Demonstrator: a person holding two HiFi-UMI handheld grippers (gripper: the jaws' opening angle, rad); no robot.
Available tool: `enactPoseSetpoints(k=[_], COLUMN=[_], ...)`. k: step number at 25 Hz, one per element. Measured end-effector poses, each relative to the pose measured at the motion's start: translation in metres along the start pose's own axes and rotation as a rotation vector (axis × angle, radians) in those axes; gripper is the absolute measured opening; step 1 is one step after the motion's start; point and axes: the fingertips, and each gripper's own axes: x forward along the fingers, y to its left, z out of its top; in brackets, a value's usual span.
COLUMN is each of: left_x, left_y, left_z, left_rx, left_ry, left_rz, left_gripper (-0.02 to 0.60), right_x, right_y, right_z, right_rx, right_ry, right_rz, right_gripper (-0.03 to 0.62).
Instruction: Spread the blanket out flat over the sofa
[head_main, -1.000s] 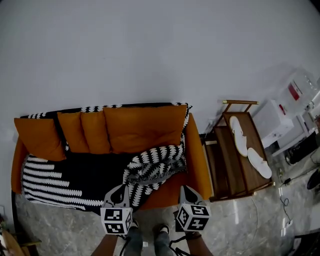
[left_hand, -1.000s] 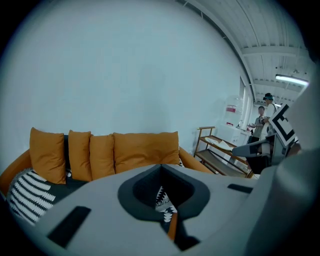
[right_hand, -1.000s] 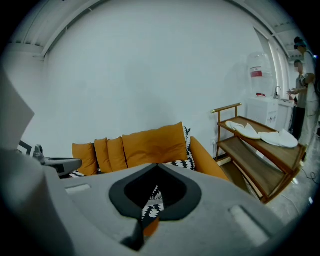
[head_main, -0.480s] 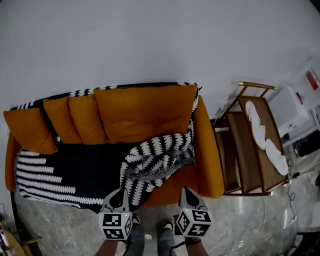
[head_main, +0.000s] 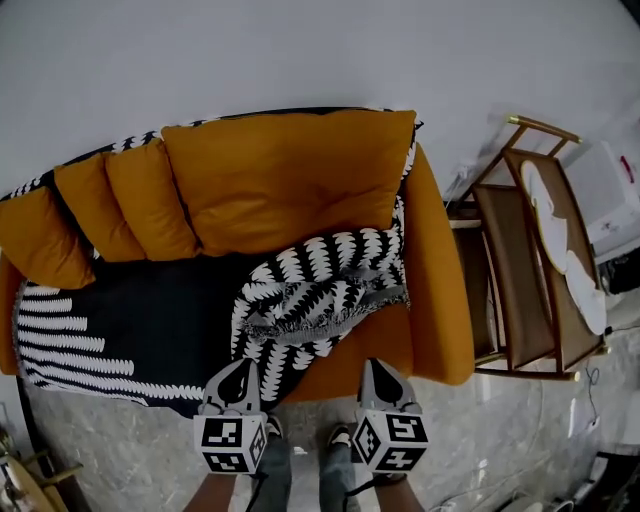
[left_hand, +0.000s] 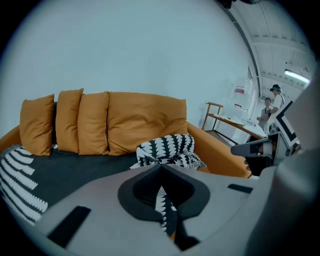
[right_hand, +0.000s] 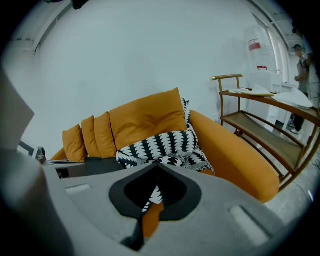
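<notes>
The sofa (head_main: 440, 300) stands with its back against the white wall (head_main: 300, 50). Grey stone floor (head_main: 500, 440) lies open along its front edge. A wooden rack (head_main: 510, 290) stands just beside the sofa's right arm and closes off that side.

The blanket (head_main: 310, 300), black with white zigzag bands, lies flat over the left and middle of the seat, and its striped border hangs over the front edge toward the left corner. Its right part is bunched in a crumpled heap on the seat, right of the middle. Beyond the heap the seat is bare orange, both in the strip along the right arm and at the front right corner. More of the same pattern shows along the top edge of the sofa back, behind the cushions.

There is one sofa, one blanket and one rack. Four orange back cushions (head_main: 290, 175) stand in a row, three narrow ones on the left and one wide one on the right. Two white slippers (head_main: 560, 220) lie on the rack's top shelf.

Both grippers hang side by side at the sofa's front edge. The left gripper (head_main: 240, 366) is over the blanket's hanging edge, and the right gripper (head_main: 372, 366) is over bare orange. On each, the jaws are pressed fully together with nothing between them, and neither holds any cloth.
</notes>
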Motion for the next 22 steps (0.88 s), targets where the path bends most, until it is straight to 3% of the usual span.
enactPoseSetpoints(k=[6,12,22], left_x=[0.017,0.023,0.029], left_y=[0.007,0.013,0.015], left_z=[-0.022,-0.031,-0.024], left_rx=[0.015,-0.018,-0.057], left_ry=[0.017,0.022,-0.015], left_rz=[0.007,0.018,0.012], left_gripper=[0.003,0.003,0.003], right_x=[0.009,0.014,0.012], right_y=[-0.008,-0.010,-0.010], right_z=[-0.024,-0.028,-0.028], right_rx=[0.008,-0.001,-0.003], right_ry=[0.029,0.037,0.048], right_rz=[-0.013,-0.018,-0.020], right_gripper=[0.005,0.005,0.005])
